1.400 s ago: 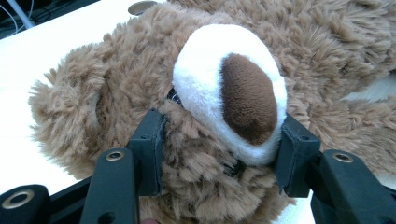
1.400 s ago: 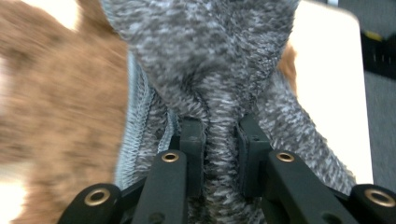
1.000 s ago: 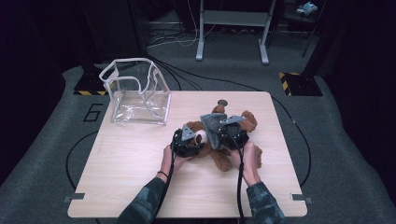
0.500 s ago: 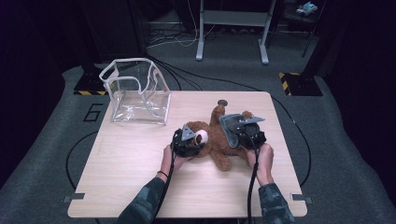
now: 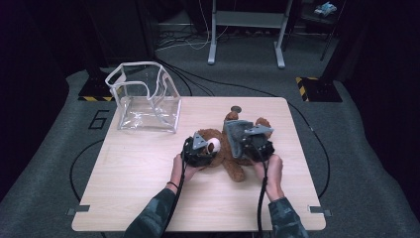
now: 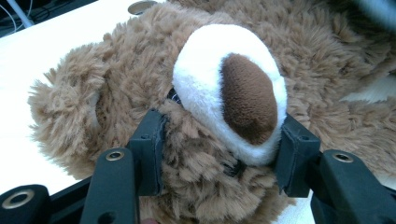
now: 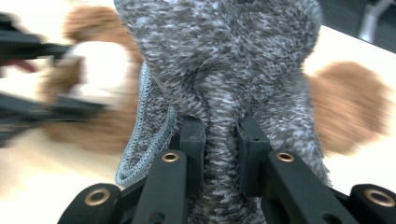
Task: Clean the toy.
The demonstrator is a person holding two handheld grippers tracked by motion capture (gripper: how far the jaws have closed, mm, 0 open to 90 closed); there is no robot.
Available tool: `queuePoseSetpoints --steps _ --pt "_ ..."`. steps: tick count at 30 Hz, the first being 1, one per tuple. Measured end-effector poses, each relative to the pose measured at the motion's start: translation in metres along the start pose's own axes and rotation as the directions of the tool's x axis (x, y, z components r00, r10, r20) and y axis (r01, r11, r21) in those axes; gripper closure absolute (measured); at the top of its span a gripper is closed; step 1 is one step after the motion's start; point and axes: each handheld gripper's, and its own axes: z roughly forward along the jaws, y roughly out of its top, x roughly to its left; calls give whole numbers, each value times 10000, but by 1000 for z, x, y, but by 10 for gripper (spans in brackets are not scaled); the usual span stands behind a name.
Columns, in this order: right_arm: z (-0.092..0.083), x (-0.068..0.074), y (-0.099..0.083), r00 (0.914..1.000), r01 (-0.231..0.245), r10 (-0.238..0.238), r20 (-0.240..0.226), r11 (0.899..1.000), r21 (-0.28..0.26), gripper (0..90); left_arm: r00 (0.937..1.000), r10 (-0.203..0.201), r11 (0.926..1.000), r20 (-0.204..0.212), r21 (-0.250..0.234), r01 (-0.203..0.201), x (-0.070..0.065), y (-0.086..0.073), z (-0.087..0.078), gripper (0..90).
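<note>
High view: left gripper (image 5: 200, 148) clamps the teddy bear's (image 5: 229, 148) head; right gripper (image 5: 255, 144) pinches its grey knit garment (image 5: 236, 130), still partly on.

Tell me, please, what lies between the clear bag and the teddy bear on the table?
Only bare tabletop separates the clear bag from the teddy bear, per the high view.
</note>
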Motion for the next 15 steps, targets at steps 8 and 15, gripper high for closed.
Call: queuePoseSetpoints --steps 8,15 --pt "38 37 -4 9957 924 -921 -87 9938 611 765 10000 78 10000 55 23 -79 1 0 0 455" --pt "25 14 -9 9991 424 -422 -51 9974 590 768 9999 93 9999 85 50 -93 2 0 0 455"
